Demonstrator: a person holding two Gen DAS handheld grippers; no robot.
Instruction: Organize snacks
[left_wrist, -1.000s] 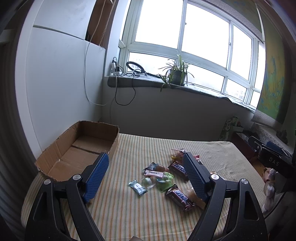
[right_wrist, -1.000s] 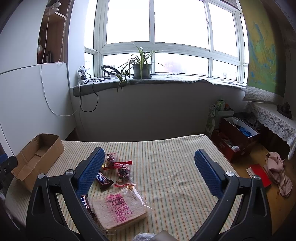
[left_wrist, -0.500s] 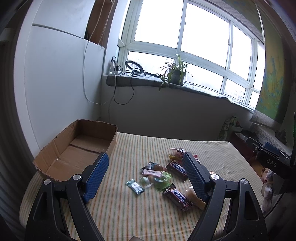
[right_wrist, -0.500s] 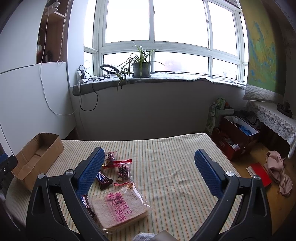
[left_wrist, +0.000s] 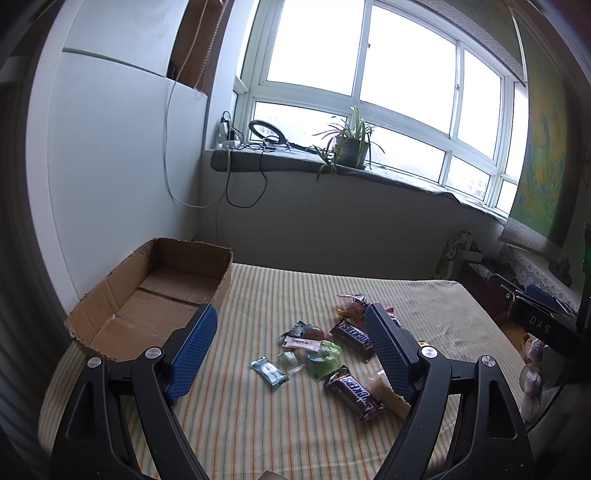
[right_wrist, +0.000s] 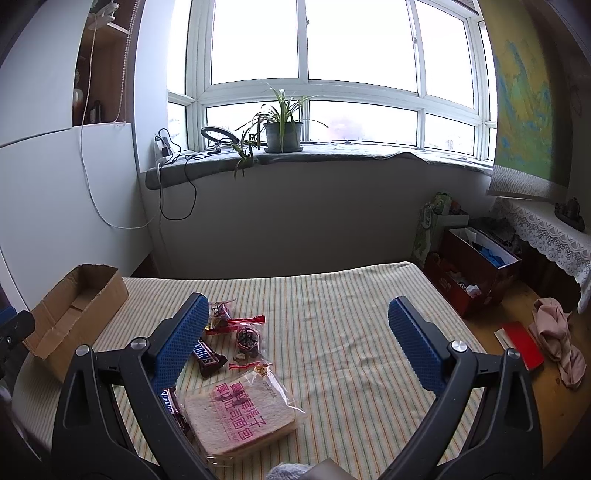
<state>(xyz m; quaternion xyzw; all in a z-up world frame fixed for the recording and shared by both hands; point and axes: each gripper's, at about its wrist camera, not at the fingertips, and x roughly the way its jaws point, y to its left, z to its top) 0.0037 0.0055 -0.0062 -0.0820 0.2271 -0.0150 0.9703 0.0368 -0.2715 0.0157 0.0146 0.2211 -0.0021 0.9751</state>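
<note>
In the left wrist view the left gripper hangs spread wide and empty above the striped bed, with two brown bars reading SNICKERS among small sweets between its fingers, and an open box just left of them at the bed's edge. In the right wrist view the right gripper is likewise spread and empty, a bread bag with pink Chinese lettering lying near its left finger beside a Snickers bar and red-ended wrappers, the box well apart at the far left.

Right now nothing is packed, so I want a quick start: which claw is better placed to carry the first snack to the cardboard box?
Left, probably: the left claw is open over the small wrapped snacks, with the open brown cardboard box beside it.
</note>
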